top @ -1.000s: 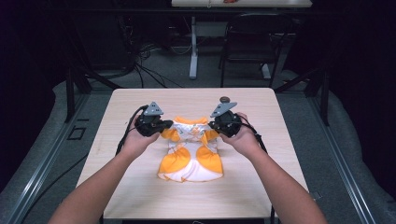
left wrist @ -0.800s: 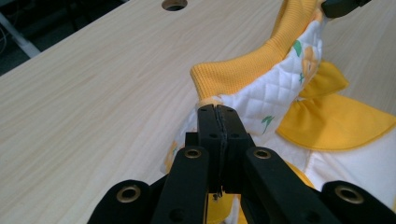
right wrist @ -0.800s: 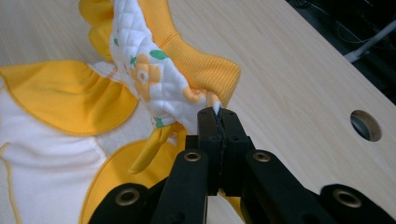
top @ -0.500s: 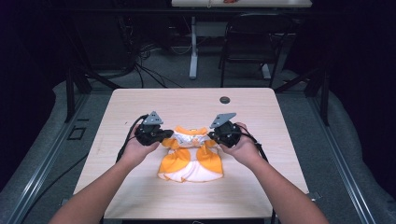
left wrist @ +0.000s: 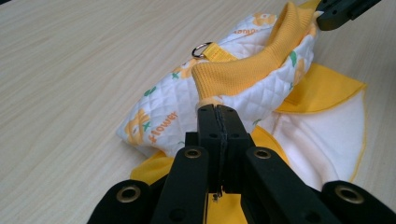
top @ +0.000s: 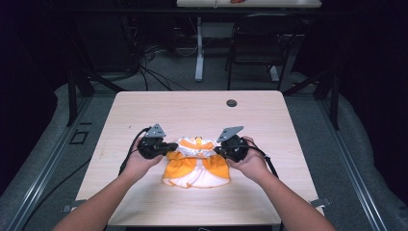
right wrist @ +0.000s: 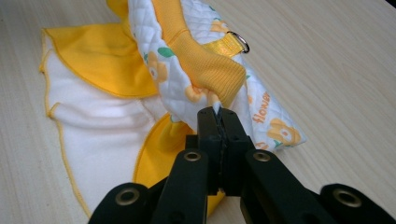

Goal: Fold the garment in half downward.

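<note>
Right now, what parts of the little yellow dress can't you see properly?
- Dress sides, high view: hidden under the left gripper and right gripper.
- Pinched cloth, both gripper views: covered by the shut jaws.
- Printed words: partly folded away.
- Dark round thing on table: too small to identify.

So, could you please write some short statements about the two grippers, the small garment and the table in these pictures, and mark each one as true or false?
1. The left gripper is shut on the small quilted white and orange garment. True.
2. The right gripper is open and hangs clear of the garment. False: its jaws are closed on the garment's edge.
3. A small metal ring sits on an orange strap of the garment. True.
4. The garment hangs fully in the air. False: its orange and white skirt part lies on the light wooden table.
5. A small dark round disc lies on the table beyond the garment. True.
</note>
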